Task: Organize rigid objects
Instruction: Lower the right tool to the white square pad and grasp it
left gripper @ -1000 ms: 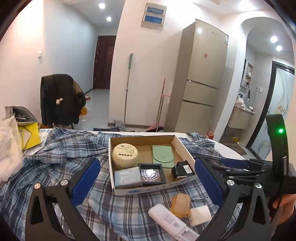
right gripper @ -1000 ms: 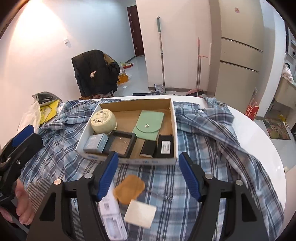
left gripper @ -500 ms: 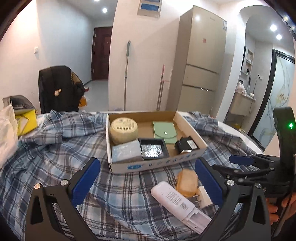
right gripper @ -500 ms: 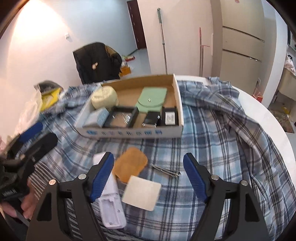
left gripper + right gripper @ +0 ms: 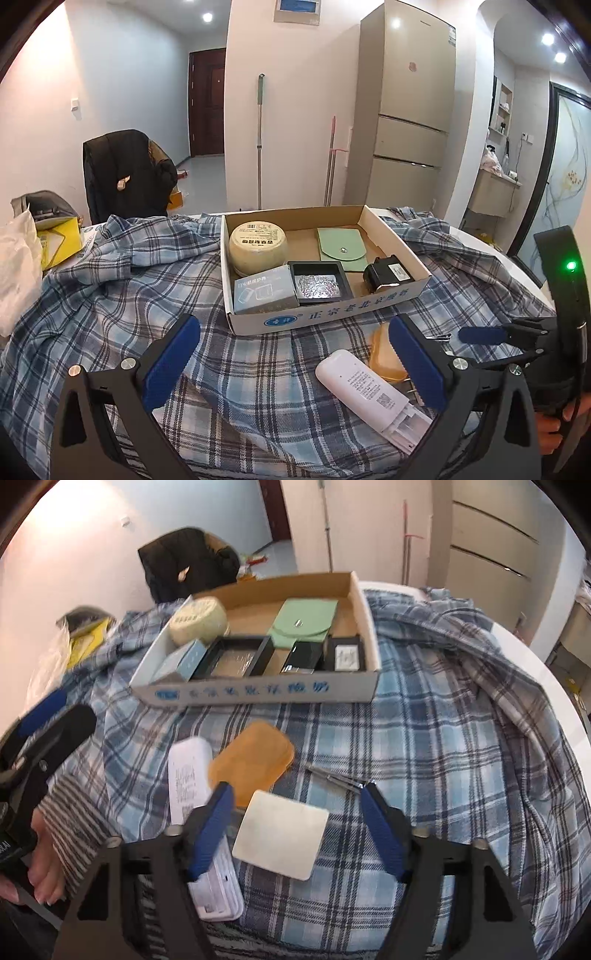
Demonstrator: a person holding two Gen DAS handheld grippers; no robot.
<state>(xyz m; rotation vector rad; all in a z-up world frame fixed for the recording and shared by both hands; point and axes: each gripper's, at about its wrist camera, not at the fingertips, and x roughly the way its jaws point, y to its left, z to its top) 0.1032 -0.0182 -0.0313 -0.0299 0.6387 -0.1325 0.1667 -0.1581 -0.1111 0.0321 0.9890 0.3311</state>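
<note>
My right gripper (image 5: 295, 819) hangs over the white square tile (image 5: 280, 843), jaws just closing but gripping nothing, the tile flat between them. The white remote (image 5: 192, 797), just left, runs lengthwise toward the cardboard box (image 5: 258, 694). My left gripper (image 5: 291, 360) gapes empty.

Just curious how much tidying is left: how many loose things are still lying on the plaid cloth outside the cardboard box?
4: a white remote-like device, an amber case beside it, a white square pad nearest the camera, and thin metal tweezers to their right. The grippers may hide more.

Blue Chinese characters on the cardboard box (image 5: 334, 312), illegible.
</note>
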